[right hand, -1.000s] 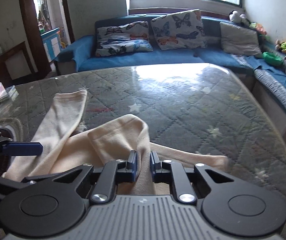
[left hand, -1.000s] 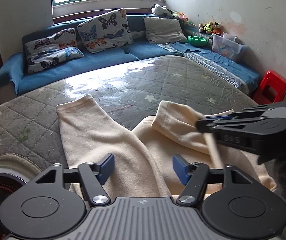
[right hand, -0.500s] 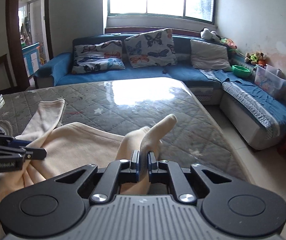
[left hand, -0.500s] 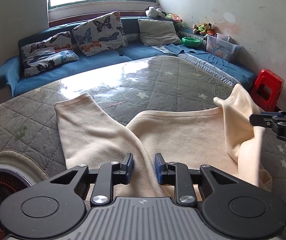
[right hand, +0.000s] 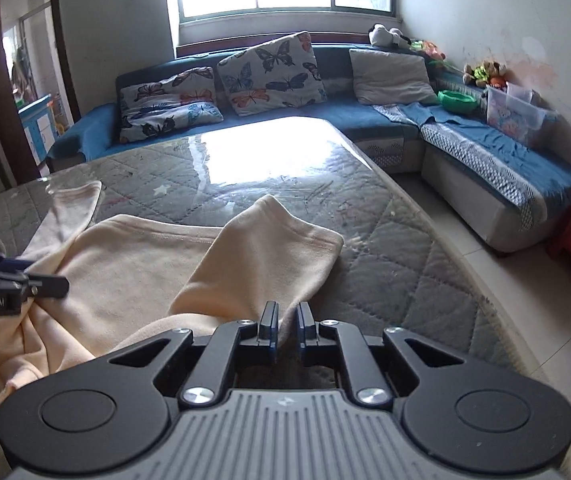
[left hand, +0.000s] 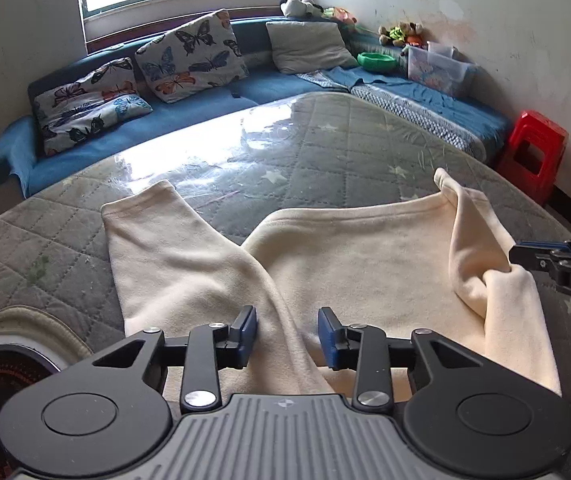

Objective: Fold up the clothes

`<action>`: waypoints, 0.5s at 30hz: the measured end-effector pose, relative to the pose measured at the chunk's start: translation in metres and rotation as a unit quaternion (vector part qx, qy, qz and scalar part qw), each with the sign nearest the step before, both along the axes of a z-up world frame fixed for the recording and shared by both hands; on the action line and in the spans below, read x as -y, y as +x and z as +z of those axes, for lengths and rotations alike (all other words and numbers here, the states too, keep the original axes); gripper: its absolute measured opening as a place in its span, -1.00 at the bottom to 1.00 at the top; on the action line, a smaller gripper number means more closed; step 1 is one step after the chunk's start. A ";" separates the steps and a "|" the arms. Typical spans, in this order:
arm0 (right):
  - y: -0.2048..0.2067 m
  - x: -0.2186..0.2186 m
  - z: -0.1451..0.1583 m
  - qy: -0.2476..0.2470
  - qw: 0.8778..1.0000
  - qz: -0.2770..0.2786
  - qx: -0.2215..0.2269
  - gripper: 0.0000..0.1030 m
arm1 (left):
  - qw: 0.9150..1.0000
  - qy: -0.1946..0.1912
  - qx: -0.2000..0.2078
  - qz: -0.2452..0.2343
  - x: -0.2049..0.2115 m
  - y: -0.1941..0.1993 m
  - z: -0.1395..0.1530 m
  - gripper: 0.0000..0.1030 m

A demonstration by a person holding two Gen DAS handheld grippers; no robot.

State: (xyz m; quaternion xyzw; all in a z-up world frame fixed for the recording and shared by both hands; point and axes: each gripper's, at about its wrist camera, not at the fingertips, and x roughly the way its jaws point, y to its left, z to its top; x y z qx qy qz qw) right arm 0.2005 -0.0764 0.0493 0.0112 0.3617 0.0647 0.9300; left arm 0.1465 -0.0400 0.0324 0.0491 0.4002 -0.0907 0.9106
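A cream sweater [left hand: 365, 264] lies spread on the grey quilted table [left hand: 325, 148], one sleeve [left hand: 165, 248] stretched to the left, the other sleeve [right hand: 281, 256] out to the right. My left gripper [left hand: 287, 330] is open, its blue pads either side of a fold where the left sleeve meets the body. My right gripper [right hand: 286, 318] is shut on the right sleeve's edge near the table top; it shows in the left wrist view [left hand: 525, 254] at the right. The left gripper shows in the right wrist view [right hand: 51, 282].
A blue corner sofa [left hand: 205, 108] with butterfly cushions [left hand: 193, 56] runs behind and right of the table. A red stool [left hand: 533, 152] stands by the right wall. A clear plastic bin [left hand: 439, 68] and a green bowl [left hand: 377, 60] sit on the sofa. A doorway [right hand: 25, 92] is at left.
My right gripper pulled the right sleeve out to the right and lowered it, flattening the sweater body. My left gripper shut half a second ago and has opened again.
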 end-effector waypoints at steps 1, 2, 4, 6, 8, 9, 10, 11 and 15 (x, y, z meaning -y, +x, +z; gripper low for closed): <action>0.002 0.001 -0.001 0.006 1.000 -0.004 -0.003 -0.81 | 1.000 0.003 0.000 -0.001 0.001 0.000 0.000 -0.29; 0.002 0.004 -0.004 0.017 1.000 -0.009 -0.007 -0.81 | 1.000 0.003 0.001 -0.002 0.001 -0.001 0.000 -0.30; 0.002 0.010 -0.008 0.041 0.999 -0.016 -0.015 -0.77 | 1.000 -0.007 0.004 -0.002 -0.001 -0.004 0.001 -0.32; 0.002 0.014 -0.011 0.062 0.998 -0.019 -0.019 -0.77 | 1.000 -0.015 0.012 0.005 -0.006 -0.009 0.003 -0.47; 0.001 0.017 -0.012 0.073 0.997 -0.017 -0.018 -0.77 | 0.999 -0.028 0.018 0.012 -0.012 -0.014 0.005 -0.57; -0.001 0.020 -0.013 0.085 0.996 -0.015 -0.019 -0.80 | 0.999 -0.036 0.019 0.015 -0.015 -0.016 0.006 -0.64; -0.002 0.021 -0.013 0.089 0.996 -0.015 -0.020 -0.82 | 0.999 -0.044 0.018 0.019 -0.019 -0.018 0.006 -0.73; -0.003 0.022 -0.013 0.093 0.995 -0.015 -0.020 -0.88 | 0.998 -0.054 0.017 0.024 -0.024 -0.020 0.007 -0.75; -0.009 0.026 -0.010 0.110 0.994 -0.024 -0.010 -0.94 | 0.996 -0.073 0.021 0.037 -0.036 -0.032 0.012 -0.84</action>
